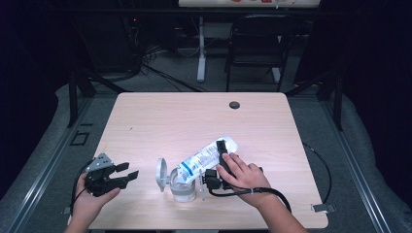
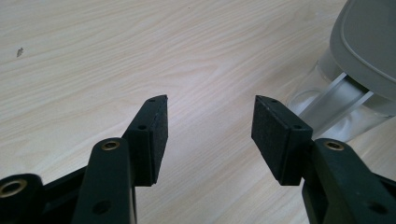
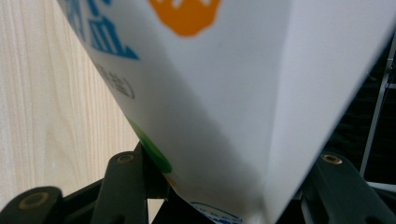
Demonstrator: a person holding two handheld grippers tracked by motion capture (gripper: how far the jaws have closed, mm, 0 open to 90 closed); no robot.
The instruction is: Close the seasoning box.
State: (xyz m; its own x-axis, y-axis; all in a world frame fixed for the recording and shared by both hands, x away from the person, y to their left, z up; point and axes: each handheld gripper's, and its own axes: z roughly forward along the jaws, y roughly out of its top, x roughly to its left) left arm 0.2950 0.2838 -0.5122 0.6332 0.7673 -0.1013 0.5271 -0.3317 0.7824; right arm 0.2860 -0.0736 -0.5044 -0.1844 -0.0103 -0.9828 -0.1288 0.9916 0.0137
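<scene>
A white bag (image 1: 206, 156) with blue print lies tilted, its lower end in the mouth of a clear jar (image 1: 183, 190) near the table's front edge. The jar's grey hinged lid (image 1: 161, 174) stands open to the left. My right gripper (image 1: 222, 151) is shut on the bag's upper part, one jaw on each side. In the right gripper view the bag (image 3: 210, 93) hangs close between the jaws of that gripper (image 3: 224, 186). My left gripper (image 1: 127, 173) rests open left of the jar. In the left gripper view, the left gripper (image 2: 209, 126) holds nothing, with the jar (image 2: 327, 112) and lid (image 2: 369, 42) to its right.
The wooden table (image 1: 194, 116) has a dark grommet hole (image 1: 234, 105) near its far edge. A black cable (image 1: 323, 167) loops off the right side. Behind the table stand a black chair (image 1: 257, 43) and a white desk leg (image 1: 201, 53).
</scene>
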